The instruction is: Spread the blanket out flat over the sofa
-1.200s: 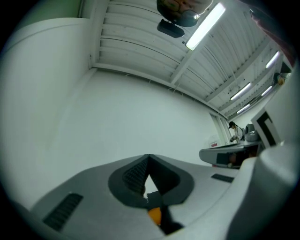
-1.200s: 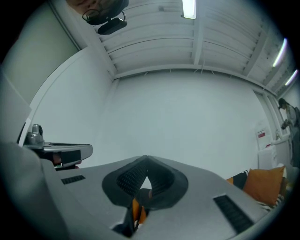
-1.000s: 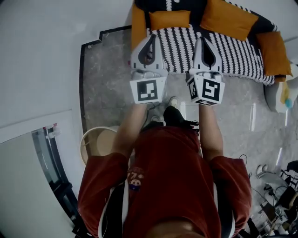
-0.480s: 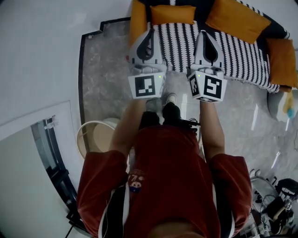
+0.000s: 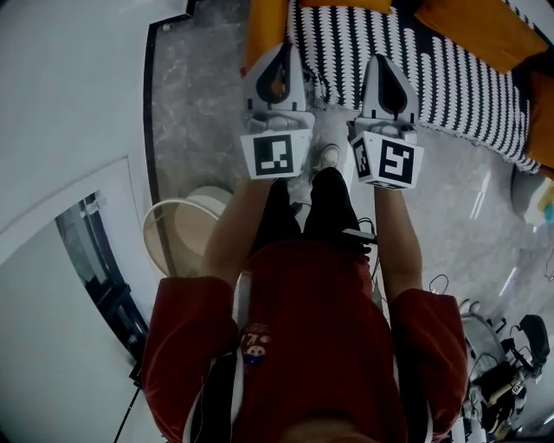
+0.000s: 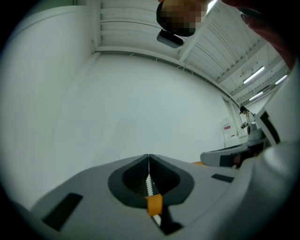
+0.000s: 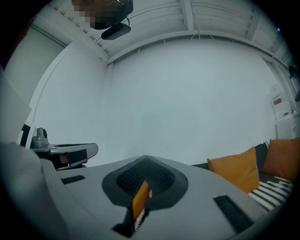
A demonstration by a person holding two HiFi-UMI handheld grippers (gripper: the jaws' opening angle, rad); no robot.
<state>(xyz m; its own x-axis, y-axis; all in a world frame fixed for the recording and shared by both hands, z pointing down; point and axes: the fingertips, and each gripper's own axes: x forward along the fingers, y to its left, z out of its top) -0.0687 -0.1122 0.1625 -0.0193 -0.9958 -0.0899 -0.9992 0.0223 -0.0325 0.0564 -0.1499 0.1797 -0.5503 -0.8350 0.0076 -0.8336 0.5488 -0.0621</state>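
Observation:
A black-and-white patterned blanket [image 5: 415,60] lies over the sofa seat at the top of the head view, with orange cushions [image 5: 472,22] behind it. Both grippers are held up side by side in front of the person, above the floor short of the sofa. My left gripper [image 5: 280,50] is shut with nothing between its jaws; its own view shows the left gripper [image 6: 148,159] pointing at a bare white wall. My right gripper [image 5: 383,62] is shut and empty too. The right gripper [image 7: 143,161] view catches an orange cushion [image 7: 239,171] and a strip of blanket [image 7: 276,192] at lower right.
A round pale bin [image 5: 177,238] stands by the person's left leg, next to the white wall [image 5: 69,86]. Grey marble floor [image 5: 199,104] runs up to the sofa. Cables and equipment [image 5: 502,372] crowd the lower right. A dark-framed glass panel [image 5: 95,260] is at the left.
The sofa has slid toward the top edge of the head view and the person's legs show more. Both grippers stay shut, side by side.

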